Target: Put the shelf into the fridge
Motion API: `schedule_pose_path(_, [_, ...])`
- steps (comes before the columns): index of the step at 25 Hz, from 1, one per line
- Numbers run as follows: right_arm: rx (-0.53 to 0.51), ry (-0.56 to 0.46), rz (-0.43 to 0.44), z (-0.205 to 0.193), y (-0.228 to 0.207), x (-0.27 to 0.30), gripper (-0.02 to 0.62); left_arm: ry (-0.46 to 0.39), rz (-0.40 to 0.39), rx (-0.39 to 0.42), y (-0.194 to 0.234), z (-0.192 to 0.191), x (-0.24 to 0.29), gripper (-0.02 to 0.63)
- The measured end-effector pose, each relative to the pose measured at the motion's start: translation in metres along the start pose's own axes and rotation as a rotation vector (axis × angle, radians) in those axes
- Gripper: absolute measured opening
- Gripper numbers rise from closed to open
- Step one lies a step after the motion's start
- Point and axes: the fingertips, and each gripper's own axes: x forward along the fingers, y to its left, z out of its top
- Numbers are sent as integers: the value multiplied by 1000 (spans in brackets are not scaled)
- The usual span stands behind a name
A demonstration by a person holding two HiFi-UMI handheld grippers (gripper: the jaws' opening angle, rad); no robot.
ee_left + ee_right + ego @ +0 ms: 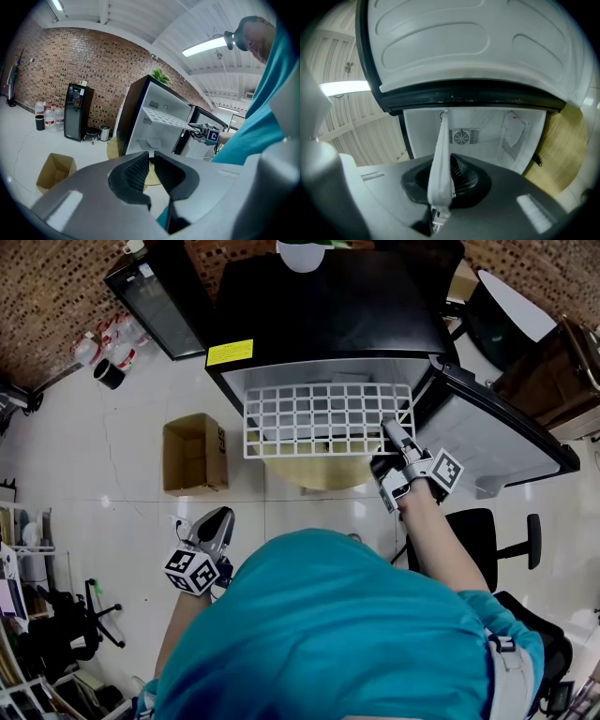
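A white wire shelf (319, 418) lies flat at the mouth of the black fridge (328, 324), with its back edge inside and its front sticking out. My right gripper (396, 439) is shut on the shelf's front right corner. In the right gripper view the shelf (440, 159) shows edge-on between the jaws, pointing into the white fridge interior (492, 133). The fridge door (497, 442) stands open at the right. My left gripper (217, 521) hangs low near the floor, shut and holding nothing. From its own view the shelf (166, 119) sits high in the fridge opening.
An open cardboard box (195, 454) stands on the floor left of the fridge. A round wooden board (323, 472) lies under the fridge front. A small black glass-door cooler (155, 296) is at the back left, and an office chair (478, 531) is at the right.
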Motion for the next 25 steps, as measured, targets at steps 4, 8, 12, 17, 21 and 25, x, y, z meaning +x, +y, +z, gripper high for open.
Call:
schedule_pose_path(4, [5, 0, 2, 0, -1, 0, 29, 3, -3, -4, -3, -3, 0, 35])
schedule_pose_path(8, [4, 1, -11, 2, -2, 1, 29, 4, -7, -2, -5, -4, 0, 35])
schedule_pose_path(12, [5, 0, -16, 2, 2, 4, 29, 1, -4, -4, -6, -3, -3, 35])
schedule_pose_path(17, [3, 1, -18, 5, 2, 5, 29, 0, -2, -2, -8, -4, -5, 35])
schedule_pose_path(21, [9, -14, -26, 7, 2, 7, 29, -3, 3, -3, -9, -5, -9, 35])
schedule_pose_path(25, [13, -45, -26, 9, 0, 10, 29, -4, 6, -4, -9, -6, -13, 35])
